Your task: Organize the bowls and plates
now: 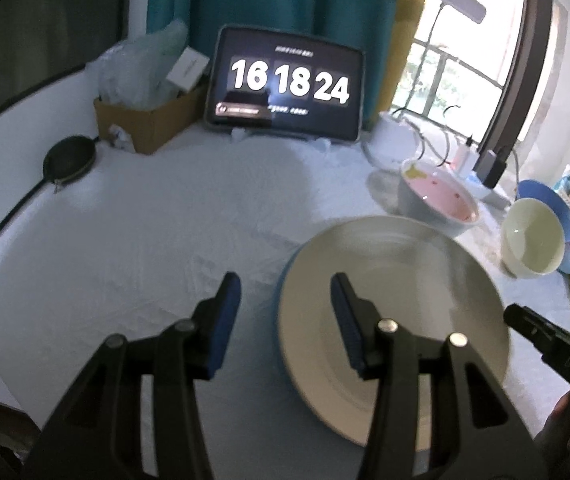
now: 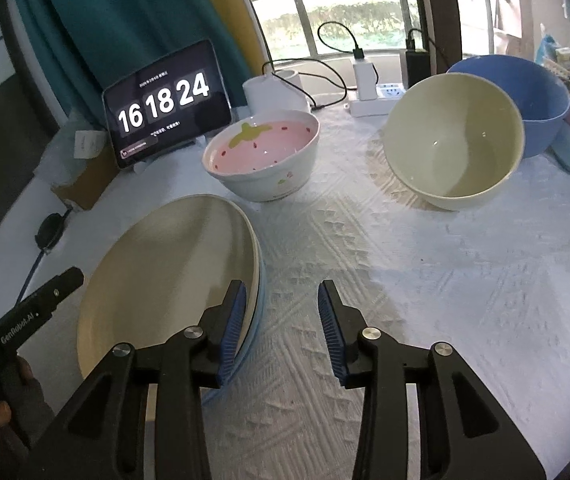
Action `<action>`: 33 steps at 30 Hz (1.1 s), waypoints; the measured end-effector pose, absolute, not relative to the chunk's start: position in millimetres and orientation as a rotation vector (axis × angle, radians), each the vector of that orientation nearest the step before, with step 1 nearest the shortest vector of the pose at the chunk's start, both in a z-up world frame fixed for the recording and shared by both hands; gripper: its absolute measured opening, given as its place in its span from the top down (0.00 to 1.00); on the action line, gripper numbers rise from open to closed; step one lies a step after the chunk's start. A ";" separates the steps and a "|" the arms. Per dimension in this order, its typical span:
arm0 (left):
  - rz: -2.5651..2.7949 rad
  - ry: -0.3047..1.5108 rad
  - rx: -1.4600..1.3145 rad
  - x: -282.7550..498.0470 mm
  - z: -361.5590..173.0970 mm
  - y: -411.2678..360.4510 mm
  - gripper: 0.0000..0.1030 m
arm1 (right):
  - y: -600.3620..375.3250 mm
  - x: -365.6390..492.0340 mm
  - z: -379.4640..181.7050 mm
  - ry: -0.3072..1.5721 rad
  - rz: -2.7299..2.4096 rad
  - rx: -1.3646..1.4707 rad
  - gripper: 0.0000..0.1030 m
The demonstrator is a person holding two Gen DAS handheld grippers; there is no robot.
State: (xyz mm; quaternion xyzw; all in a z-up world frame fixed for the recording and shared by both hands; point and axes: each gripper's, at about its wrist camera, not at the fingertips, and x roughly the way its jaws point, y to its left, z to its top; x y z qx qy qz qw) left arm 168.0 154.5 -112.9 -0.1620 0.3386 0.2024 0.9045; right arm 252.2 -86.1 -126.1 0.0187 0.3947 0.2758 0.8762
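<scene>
Plates (image 2: pixel 173 280) look done, stacked cream on blue at lower left of the right view. Both tongs, left tongs (image 1: pixel 285 316) and right tongs (image 2: pixel 281 328), hang released and empty. Pink bowl (image 2: pixel 263 152), cream bowl (image 2: pixel 453 144) and blue bowl (image 2: pixel 533 92) seem still unstacked on the table (image 2: pixel 445 280).

tablet (image 2: pixel 165 106): i see it standing at the back, showing big white numbers.
cardboard box (image 1: pixel 145 120): just left of the tablet, full of clear plastic.
white cloth (image 2: pixel 425 280): covers my table.
charger (image 2: pixel 365 80): plugged into a white power strip (image 2: pixel 381 98) by the window.
</scene>
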 end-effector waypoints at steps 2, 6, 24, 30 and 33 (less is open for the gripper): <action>0.403 0.691 -0.329 167.5 -109.4 147.7 0.53 | -92.0 249.2 -123.1 0.813 0.573 0.043 0.62; 0.365 0.684 -0.308 168.9 -103.0 130.2 0.53 | -107.5 244.8 -118.8 0.794 0.559 0.058 0.62; 0.208 0.665 -0.199 187.0 -79.4 38.3 0.53 | -197.0 235.9 -108.9 0.743 0.461 0.153 0.62; 0.130 0.661 -0.160 195.9 -73.8 3.8 0.53 | -222.0 237.8 -106.7 0.728 0.429 0.171 0.62; 0.069 0.656 -0.148 204.2 -70.1 -15.4 0.53 | -233.4 240.7 -103.2 0.714 0.412 0.178 0.62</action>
